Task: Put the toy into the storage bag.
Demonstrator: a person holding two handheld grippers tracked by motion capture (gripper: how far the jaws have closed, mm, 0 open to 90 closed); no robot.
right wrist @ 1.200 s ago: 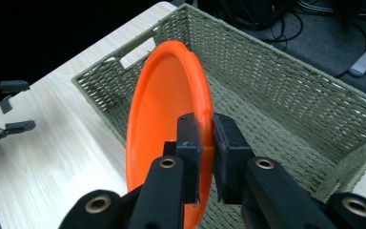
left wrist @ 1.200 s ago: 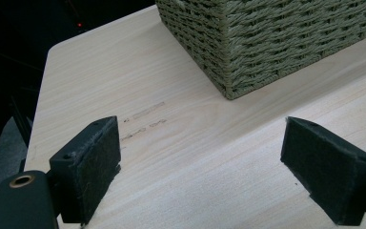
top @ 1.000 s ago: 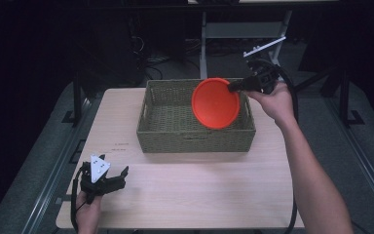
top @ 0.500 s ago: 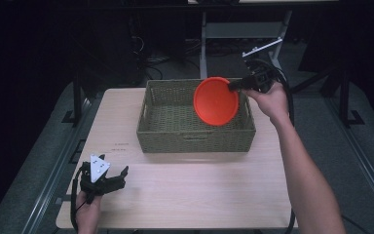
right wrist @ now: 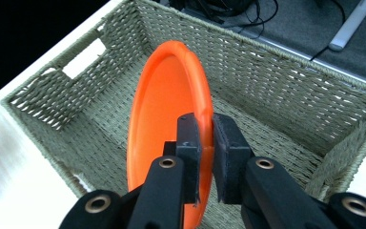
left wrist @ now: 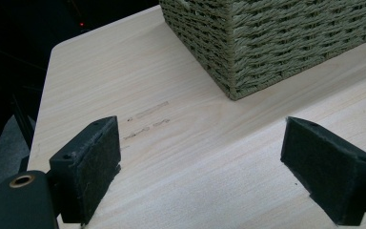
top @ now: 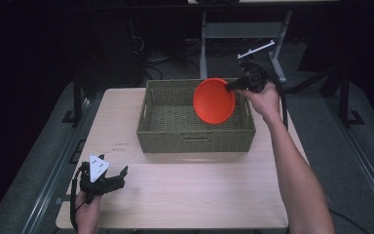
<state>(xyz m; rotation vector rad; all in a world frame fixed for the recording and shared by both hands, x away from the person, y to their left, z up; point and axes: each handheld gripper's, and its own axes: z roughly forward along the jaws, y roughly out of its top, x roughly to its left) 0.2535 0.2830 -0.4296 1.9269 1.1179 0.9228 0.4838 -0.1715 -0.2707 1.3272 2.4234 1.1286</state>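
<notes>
An orange plate (top: 214,100) hangs on edge over the right half of a woven green basket (top: 195,138). My right gripper (top: 233,86) is shut on the plate's rim, its two pads (right wrist: 228,143) pinching the orange edge (right wrist: 171,95) above the basket's inside (right wrist: 286,86). My left gripper (top: 108,179) rests low at the table's near left corner, open, with bare wood between its pads (left wrist: 90,162). The basket's near corner (left wrist: 248,52) lies ahead of it, apart from the jaws.
The light wooden table (top: 185,195) has free surface in front of the basket and to its left. Dark floor, cables and a metal stand (top: 243,34) lie beyond the far edge. Faint pencil marks (left wrist: 147,117) sit on the wood near my left gripper.
The right hand has lowered the plate slightly toward the basket and shifted it a little. The left gripper has stayed where it was.
</notes>
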